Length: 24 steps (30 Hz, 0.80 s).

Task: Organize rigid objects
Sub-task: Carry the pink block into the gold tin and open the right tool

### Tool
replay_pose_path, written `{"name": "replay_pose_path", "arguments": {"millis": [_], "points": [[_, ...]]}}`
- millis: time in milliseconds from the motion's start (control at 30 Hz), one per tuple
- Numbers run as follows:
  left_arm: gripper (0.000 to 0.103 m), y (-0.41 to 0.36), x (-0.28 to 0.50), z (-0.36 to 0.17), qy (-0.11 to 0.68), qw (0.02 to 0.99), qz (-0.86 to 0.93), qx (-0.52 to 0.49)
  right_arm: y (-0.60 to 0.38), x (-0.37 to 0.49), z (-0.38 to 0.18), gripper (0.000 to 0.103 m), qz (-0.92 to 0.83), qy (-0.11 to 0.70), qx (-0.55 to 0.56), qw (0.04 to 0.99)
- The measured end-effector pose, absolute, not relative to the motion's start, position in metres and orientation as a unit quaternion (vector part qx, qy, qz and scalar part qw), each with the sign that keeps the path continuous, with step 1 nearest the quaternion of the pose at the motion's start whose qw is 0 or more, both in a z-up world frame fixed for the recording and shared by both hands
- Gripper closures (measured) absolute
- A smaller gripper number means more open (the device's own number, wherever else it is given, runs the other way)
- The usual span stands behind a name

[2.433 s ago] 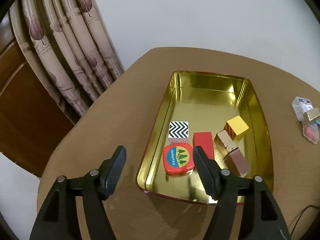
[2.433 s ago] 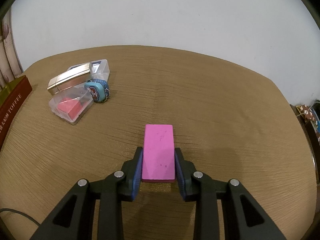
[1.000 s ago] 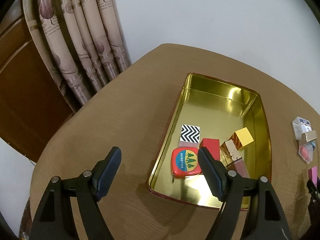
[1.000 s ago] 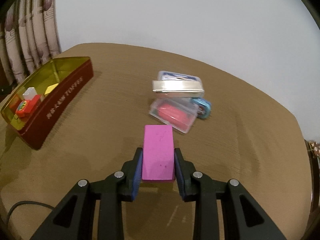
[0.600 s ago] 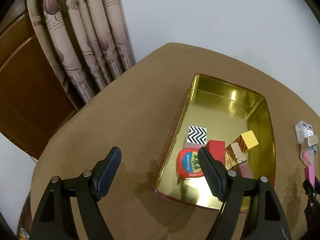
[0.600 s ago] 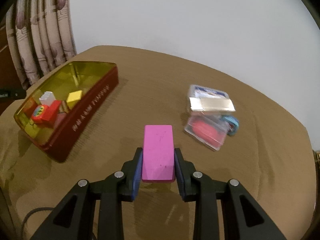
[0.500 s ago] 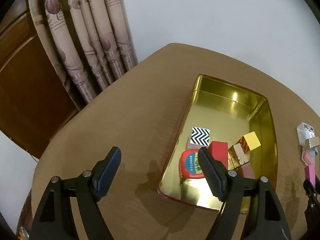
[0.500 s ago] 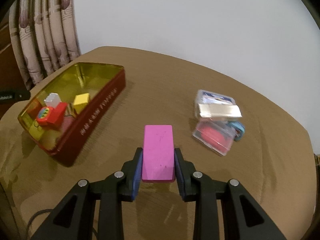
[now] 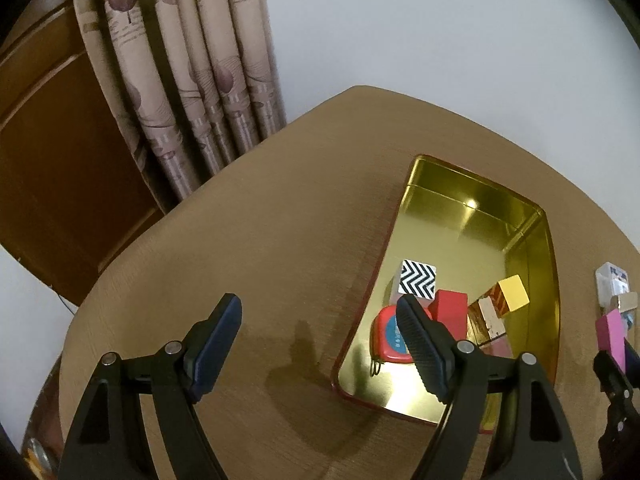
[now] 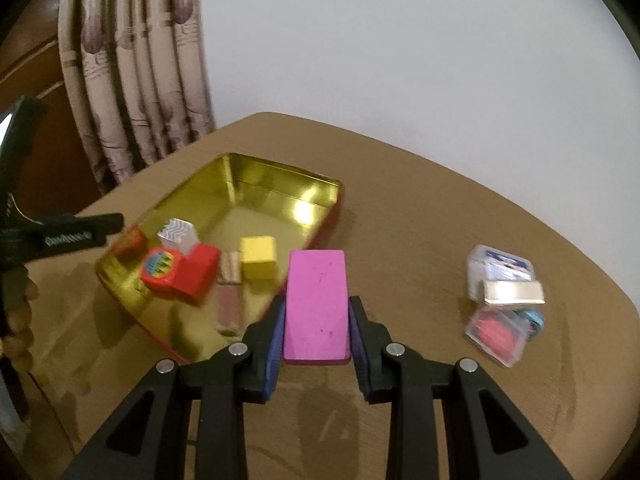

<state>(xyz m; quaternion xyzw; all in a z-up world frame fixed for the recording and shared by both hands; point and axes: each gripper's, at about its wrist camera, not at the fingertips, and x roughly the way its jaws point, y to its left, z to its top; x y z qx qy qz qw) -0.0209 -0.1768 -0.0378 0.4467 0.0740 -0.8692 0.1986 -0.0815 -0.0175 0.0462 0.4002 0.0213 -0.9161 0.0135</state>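
My right gripper is shut on a pink block and holds it in the air at the near right rim of the gold tin. The block also shows in the left wrist view. The tin holds a zigzag cube, a red block, a red round-labelled tape measure, a yellow cube and a pinkish tube. My left gripper is open and empty above the table, left of the tin.
A small heap lies on the table at the right: a clear box with a red thing, a silver bar, a white card box and a blue item. Curtains hang behind the table's left edge.
My right gripper has carried the pink block leftward from the heap side to the tin's rim. My left gripper has drawn back and left, away from the tin.
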Motion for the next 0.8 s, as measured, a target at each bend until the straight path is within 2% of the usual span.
{"name": "replay_pose_path", "arguments": {"millis": [367, 800], "points": [[0.026, -0.181, -0.023, -0.037, 0.082, 0.2, -0.868, 0.448, -0.075, -0.109, 0.043, 0.073, -0.91, 0.036, 0.408, 0.062], [0.026, -0.194, -0.017, -0.037, 0.088, 0.214, -0.864, 0.446, -0.099, -0.132, 0.008, 0.073, -0.894, 0.051, 0.439, 0.074]]}}
